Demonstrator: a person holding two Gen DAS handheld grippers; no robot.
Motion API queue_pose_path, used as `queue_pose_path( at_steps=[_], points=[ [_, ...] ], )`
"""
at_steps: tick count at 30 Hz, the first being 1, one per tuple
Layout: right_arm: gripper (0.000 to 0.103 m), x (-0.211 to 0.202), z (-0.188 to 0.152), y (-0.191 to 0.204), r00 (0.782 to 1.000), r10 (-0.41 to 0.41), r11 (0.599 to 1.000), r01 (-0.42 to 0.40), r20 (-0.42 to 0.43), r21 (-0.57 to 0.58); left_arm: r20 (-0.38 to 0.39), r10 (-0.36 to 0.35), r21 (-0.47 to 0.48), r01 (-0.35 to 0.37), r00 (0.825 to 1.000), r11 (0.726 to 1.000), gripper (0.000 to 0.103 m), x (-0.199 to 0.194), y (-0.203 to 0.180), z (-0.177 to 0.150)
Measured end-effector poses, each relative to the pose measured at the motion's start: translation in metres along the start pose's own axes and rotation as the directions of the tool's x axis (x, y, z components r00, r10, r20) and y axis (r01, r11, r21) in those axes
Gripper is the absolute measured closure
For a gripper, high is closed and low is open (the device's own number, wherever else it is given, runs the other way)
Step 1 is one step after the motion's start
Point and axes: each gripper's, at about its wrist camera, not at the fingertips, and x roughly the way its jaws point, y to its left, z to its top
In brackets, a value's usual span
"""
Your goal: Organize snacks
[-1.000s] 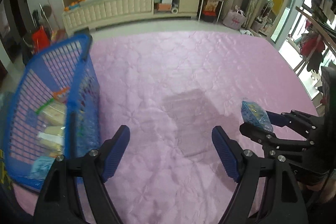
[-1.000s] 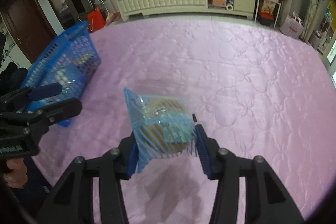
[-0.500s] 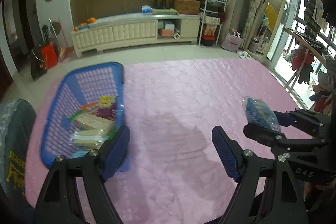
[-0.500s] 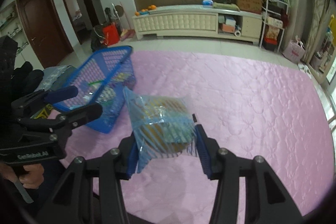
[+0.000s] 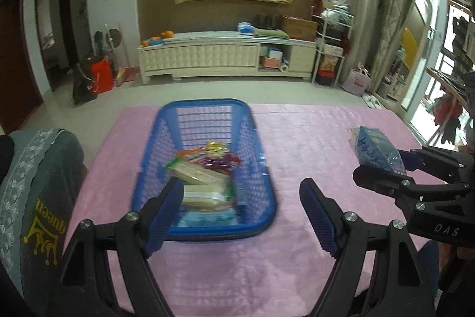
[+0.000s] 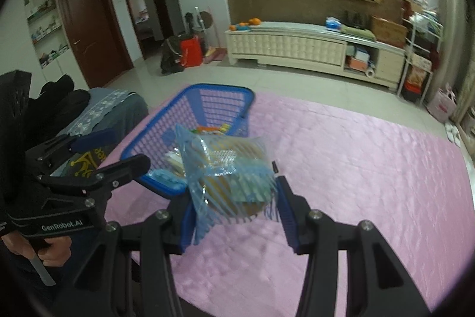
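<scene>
A blue-striped snack bag (image 6: 228, 171) sits at the centre of the right wrist frame, pinched by the right claw (image 6: 234, 210). Behind it, upper left, a blue basket (image 5: 261, 183) of snacks rests on the pink table (image 5: 311, 138). The left claw (image 5: 240, 216) is spread, empty.

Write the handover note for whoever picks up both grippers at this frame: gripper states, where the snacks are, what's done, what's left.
Right gripper: shut on a blue-striped snack bag, held in the air, not yet over the basket.
Left gripper: open, nothing held, just short of the basket's near rim.
Blue basket: on the pink cloth, with several snack packets inside.
Done: those packets are in the basket.
Left: carry the bag over the basket and let go. No other loose snacks show on the cloth.
</scene>
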Motion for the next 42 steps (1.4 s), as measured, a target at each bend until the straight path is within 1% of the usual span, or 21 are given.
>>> queue_pose_path(
  at_steps=[4, 7, 11, 16, 20, 25, 29, 32, 35, 37, 39, 42],
  points=[
    [0.049, 0.016, 0.008, 0.015, 0.999, 0.031, 0.999, -0.031, -0.022, -0.025, 0.003, 0.051, 0.007, -0.051, 0.999, 0.999, 0.024, 0.001, 0.022, 0.005],
    [0.049, 0.027, 0.015, 0.03, 0.998, 0.048, 0.998, -0.049, -0.033, -0.047, -0.003, 0.078, -0.009, -0.078, 0.997, 0.997, 0.024, 0.004, 0.04, 0.008],
    [0.049, 0.042, 0.024, 0.048, 0.996, 0.069, 0.994, -0.073, -0.049, -0.083, -0.015, 0.097, -0.036, -0.097, 0.995, 0.995, 0.024, 0.01, 0.061, 0.009],
    [0.049, 0.061, 0.029, 0.058, 0.993, 0.077, 0.99, -0.087, -0.088, -0.115, -0.044, 0.118, -0.059, -0.121, 0.992, 0.991, 0.024, 0.023, 0.085, 0.01],
    [0.049, 0.077, 0.032, 0.064, 0.99, 0.07, 0.987, -0.086, -0.123, -0.135, -0.074, 0.096, -0.072, -0.102, 0.993, 0.992, 0.024, 0.034, 0.098, 0.009],
    [0.049, 0.096, 0.033, 0.066, 0.984, 0.064, 0.986, -0.088, -0.166, -0.141, -0.094, 0.088, -0.101, -0.098, 0.992, 0.99, 0.024, 0.046, 0.109, 0.006],
    [0.049, 0.11, 0.03, 0.069, 0.979, 0.048, 0.984, -0.081, -0.2, -0.158, -0.094, 0.088, -0.1, -0.097, 0.992, 0.99, 0.024, 0.052, 0.111, 0.005],
    [0.049, 0.117, 0.028, 0.07, 0.977, 0.024, 0.984, -0.061, -0.213, -0.166, -0.092, 0.084, -0.1, -0.094, 0.992, 0.991, 0.024, 0.053, 0.113, 0.002],
    [0.043, 0.118, 0.028, 0.067, 0.978, -0.011, 0.988, -0.021, -0.207, -0.155, -0.096, 0.085, -0.107, -0.095, 0.992, 0.99, 0.024, 0.053, 0.113, 0.001],
    [0.033, 0.112, 0.026, 0.067, 0.982, -0.007, 0.988, -0.022, -0.189, -0.153, -0.093, 0.079, -0.118, -0.09, 0.993, 0.989, 0.024, 0.052, 0.114, 0.0],
    [0.026, 0.108, 0.024, 0.067, 0.984, -0.024, 0.987, -0.006, -0.178, -0.163, -0.084, 0.069, -0.123, -0.079, 0.994, 0.989, 0.024, 0.048, 0.113, -0.001],
    [0.024, 0.1, 0.022, 0.066, 0.985, -0.044, 0.985, 0.015, -0.168, -0.172, -0.063, 0.061, -0.103, -0.068, 0.996, 0.992, 0.024, 0.041, 0.106, -0.001]
  ],
)
